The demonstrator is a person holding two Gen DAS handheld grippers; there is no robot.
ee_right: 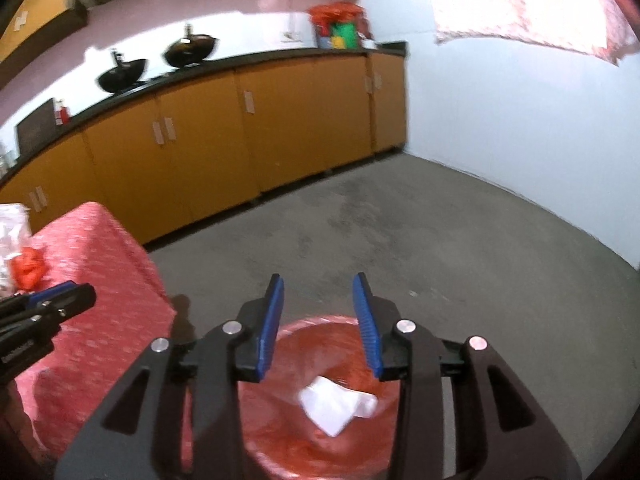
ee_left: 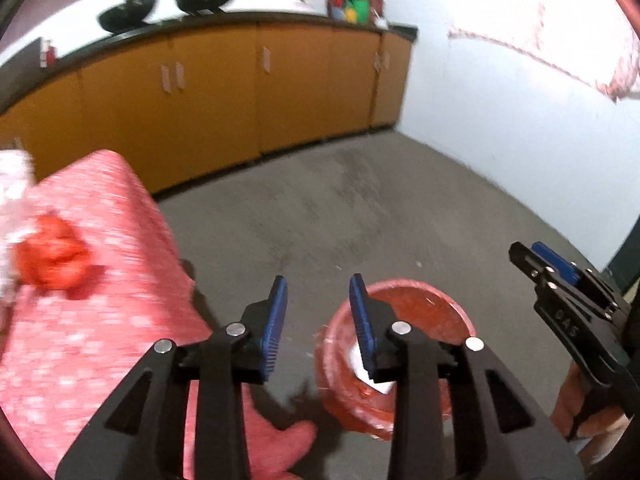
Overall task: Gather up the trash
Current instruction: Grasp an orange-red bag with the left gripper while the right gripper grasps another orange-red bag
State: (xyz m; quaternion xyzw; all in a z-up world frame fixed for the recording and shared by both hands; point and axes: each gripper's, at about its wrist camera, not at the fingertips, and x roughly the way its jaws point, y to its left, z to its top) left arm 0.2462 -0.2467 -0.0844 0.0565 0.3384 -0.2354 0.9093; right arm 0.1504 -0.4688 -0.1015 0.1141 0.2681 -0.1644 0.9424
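A red trash bin (ee_left: pixel 452 320) lined with a red bag stands on the floor beside the table; in the right wrist view (ee_right: pixel 296 432) a crumpled white paper (ee_right: pixel 336 402) lies inside it. My left gripper (ee_left: pixel 318 320) is open and empty, over the gap between table and bin. My right gripper (ee_right: pixel 318 320) is open and empty, just above the bin; it also shows in the left wrist view (ee_left: pixel 536 256). A crumpled red-orange wrapper (ee_left: pixel 50 258) lies on the table with the red patterned cloth (ee_left: pixel 104 320), left of both grippers, next to a clear plastic item (ee_left: pixel 12 200).
Orange cabinets (ee_right: pixel 240 140) under a black counter run along the back wall, with two black woks (ee_right: pixel 192 50) and a colourful bundle (ee_right: pixel 338 26) on top. Grey floor (ee_right: pixel 440 240) stretches to a white wall on the right.
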